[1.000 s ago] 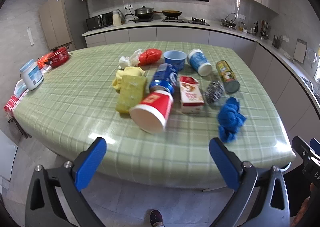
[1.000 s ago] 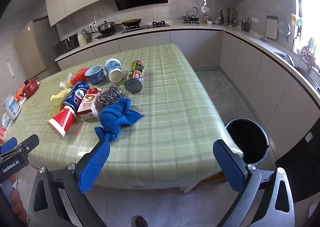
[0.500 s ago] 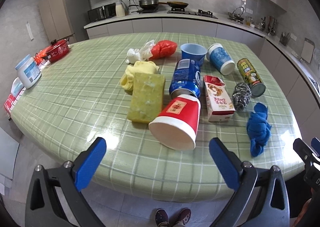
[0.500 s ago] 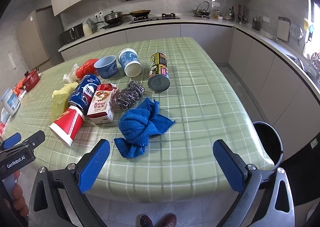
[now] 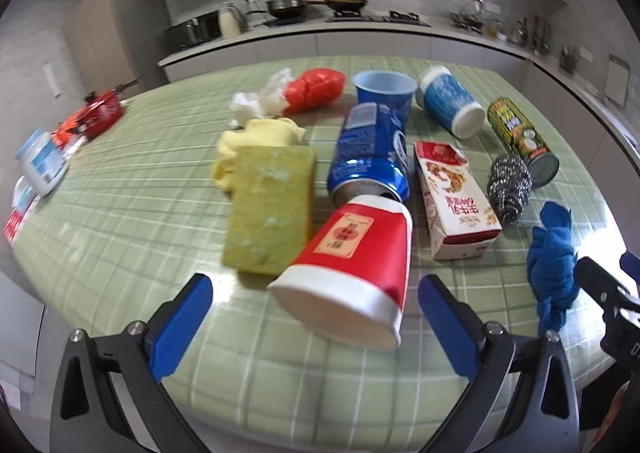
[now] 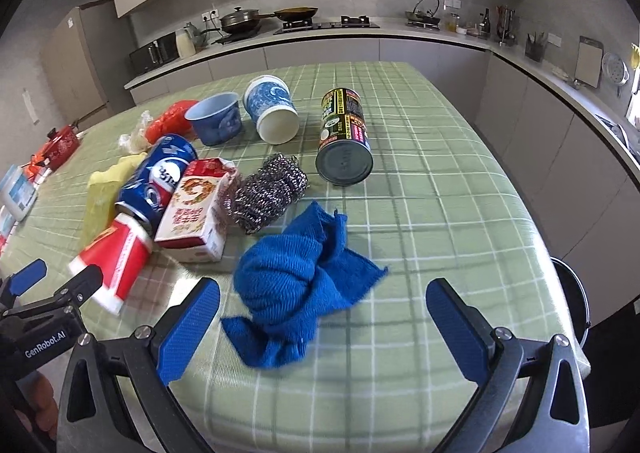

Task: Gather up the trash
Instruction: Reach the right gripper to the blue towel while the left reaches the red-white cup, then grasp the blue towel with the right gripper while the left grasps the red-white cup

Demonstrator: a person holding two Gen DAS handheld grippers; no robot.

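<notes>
Litter lies in a cluster on the green checked table (image 5: 120, 213). A red paper cup (image 5: 352, 265) lies on its side, its mouth toward my open left gripper (image 5: 316, 329) and just ahead of it. Behind the cup rest a crushed blue can (image 5: 370, 151), a milk carton (image 5: 454, 197), a yellow-green sponge (image 5: 270, 209) and a steel scourer (image 5: 510, 187). My open right gripper (image 6: 320, 333) hovers over a crumpled blue cloth (image 6: 296, 285). Beyond that stand a tipped green can (image 6: 345, 137) and two blue cups (image 6: 218, 117).
A black bin (image 6: 572, 301) stands on the floor past the table's right edge. A white jar (image 5: 42, 161) and a red pot (image 5: 100, 113) sit at the table's far left. Kitchen counters run along the back and right walls.
Both grippers have moved forward and down over the table edge, so the red cup and the blue cloth loom larger. Their fingers stay apart.
</notes>
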